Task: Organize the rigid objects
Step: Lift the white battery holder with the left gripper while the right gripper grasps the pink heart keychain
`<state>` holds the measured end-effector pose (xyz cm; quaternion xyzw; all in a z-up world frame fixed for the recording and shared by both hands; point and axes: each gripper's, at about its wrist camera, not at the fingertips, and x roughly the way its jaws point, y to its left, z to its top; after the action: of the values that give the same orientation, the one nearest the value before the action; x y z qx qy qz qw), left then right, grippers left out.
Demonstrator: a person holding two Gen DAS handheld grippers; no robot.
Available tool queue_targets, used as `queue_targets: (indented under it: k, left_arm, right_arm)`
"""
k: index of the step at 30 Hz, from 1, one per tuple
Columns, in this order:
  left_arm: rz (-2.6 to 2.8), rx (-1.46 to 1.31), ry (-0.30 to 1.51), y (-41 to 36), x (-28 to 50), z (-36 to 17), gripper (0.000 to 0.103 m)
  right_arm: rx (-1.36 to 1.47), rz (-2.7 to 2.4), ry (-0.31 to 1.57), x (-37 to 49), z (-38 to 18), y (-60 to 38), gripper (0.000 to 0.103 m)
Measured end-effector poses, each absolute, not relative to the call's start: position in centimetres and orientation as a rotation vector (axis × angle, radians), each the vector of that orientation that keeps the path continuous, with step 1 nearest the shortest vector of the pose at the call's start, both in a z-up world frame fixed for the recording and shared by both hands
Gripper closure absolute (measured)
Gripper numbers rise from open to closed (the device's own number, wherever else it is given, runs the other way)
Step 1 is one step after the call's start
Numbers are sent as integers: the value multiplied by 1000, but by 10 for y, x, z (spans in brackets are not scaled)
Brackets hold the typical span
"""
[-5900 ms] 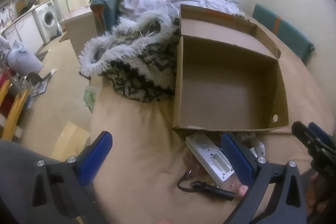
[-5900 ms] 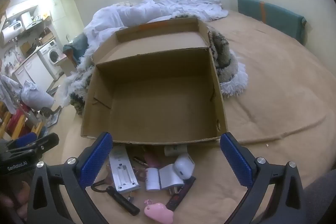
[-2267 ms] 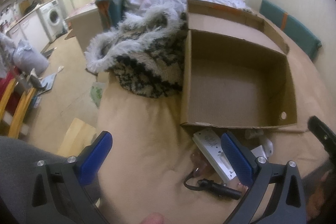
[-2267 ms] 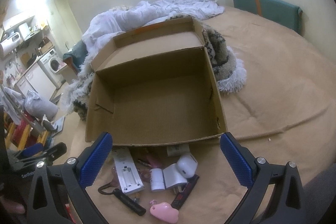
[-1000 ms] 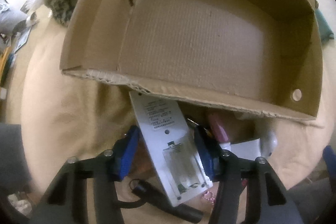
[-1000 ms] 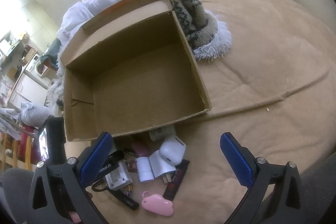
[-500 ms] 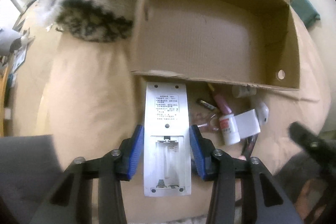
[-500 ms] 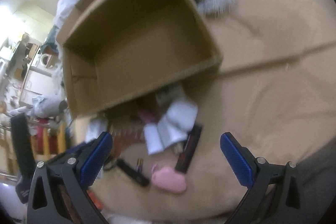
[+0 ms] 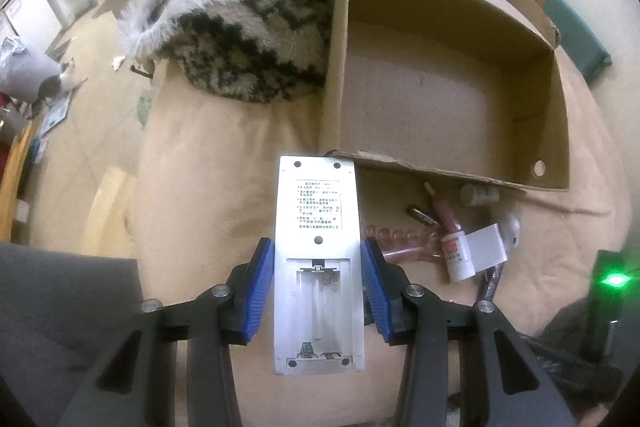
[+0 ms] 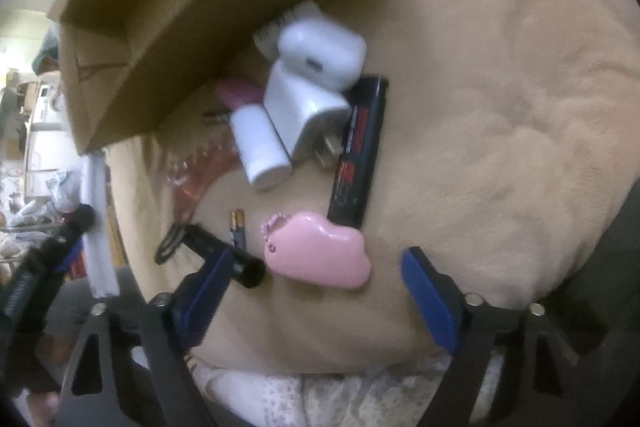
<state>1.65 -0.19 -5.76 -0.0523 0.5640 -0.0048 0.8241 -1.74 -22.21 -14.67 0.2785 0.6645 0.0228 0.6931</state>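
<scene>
Gripping remote (image 9: 318,259), left tongs (image 9: 318,285); right view alone shows pink case (image 10: 318,251), blurry

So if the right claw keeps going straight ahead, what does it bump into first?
Probably the pink cloud-shaped case. It lies on the bed cover just ahead of the open right claw, nearly between its tips. Depth is hard to judge, so the black stick by the left tip might touch first.

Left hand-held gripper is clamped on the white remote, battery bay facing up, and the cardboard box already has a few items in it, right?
Not quite. The left hand-held gripper does clamp the white remote with its battery bay up, but the cardboard box is empty, as the left wrist view shows.
</scene>
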Motion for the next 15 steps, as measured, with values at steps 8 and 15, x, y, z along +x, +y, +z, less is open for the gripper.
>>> queue_targets:
  k: [8, 15]
  left_arm:
    - [0, -116, 1190, 2, 16, -58, 63]
    - [7, -113, 1184, 3, 15, -58, 63]
  right_arm:
    - [525, 22, 1475, -10, -151, -210, 45]
    - [542, 46, 1435, -15, -137, -211, 48]
